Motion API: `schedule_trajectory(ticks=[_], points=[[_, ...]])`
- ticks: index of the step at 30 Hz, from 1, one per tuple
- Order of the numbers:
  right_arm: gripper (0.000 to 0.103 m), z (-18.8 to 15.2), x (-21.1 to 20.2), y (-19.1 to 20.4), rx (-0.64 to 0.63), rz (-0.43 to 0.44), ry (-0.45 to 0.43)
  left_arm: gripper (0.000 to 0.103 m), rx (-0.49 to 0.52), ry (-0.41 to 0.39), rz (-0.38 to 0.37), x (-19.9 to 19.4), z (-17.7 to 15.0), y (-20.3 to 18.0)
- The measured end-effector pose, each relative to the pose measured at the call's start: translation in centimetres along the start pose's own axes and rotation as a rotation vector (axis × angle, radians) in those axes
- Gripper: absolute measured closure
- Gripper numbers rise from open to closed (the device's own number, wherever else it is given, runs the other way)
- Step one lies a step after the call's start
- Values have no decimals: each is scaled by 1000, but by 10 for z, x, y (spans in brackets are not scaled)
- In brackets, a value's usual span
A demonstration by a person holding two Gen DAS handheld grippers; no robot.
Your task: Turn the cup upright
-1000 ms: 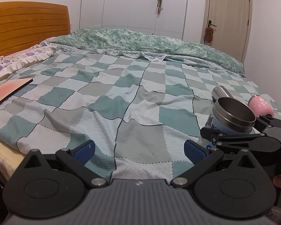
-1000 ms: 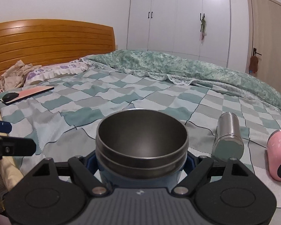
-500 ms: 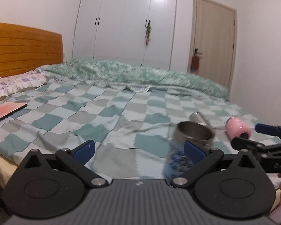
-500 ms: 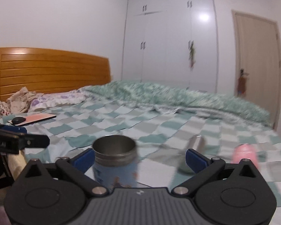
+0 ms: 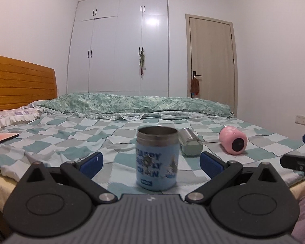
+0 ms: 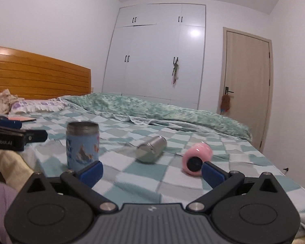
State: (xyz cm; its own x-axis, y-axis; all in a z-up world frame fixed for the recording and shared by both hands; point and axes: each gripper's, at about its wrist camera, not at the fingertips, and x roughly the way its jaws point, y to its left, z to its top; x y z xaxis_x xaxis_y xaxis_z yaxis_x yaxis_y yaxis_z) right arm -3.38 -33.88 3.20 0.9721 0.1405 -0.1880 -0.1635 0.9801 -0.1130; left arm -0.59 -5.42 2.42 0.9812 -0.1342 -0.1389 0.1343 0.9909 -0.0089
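Two grippers hang level just off the near edge of the bed [image 5: 57, 140], both with fingers spread wide and holding nothing. The left gripper [image 5: 150, 163] points straight at the cup [image 5: 157, 158], which stands upright on the checked sheet, mouth up, between the blue pads but clear of them. The right gripper [image 6: 151, 171] points between the steel flask [image 6: 151, 149] and the pink bottle [image 6: 196, 158], both lying on their sides. Its left pad [image 6: 91, 170] covers the cup's base in that view. The cup's lettering is blurred.
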Motion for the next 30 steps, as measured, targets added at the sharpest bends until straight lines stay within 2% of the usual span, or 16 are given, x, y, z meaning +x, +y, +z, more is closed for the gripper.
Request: schedule_trajectory(ticks=[7,20,30], points=[[0,-25,-4,-6,55,-15,10,0,26,-20,11,2,-21,-13],[0,-32,-13,-5,76,-129,-59,0,17,-56,18,-5,-29,-14],[0,-32,-12,-1,55,-136,-61,0,18,-58,15,-7,-29,-14]])
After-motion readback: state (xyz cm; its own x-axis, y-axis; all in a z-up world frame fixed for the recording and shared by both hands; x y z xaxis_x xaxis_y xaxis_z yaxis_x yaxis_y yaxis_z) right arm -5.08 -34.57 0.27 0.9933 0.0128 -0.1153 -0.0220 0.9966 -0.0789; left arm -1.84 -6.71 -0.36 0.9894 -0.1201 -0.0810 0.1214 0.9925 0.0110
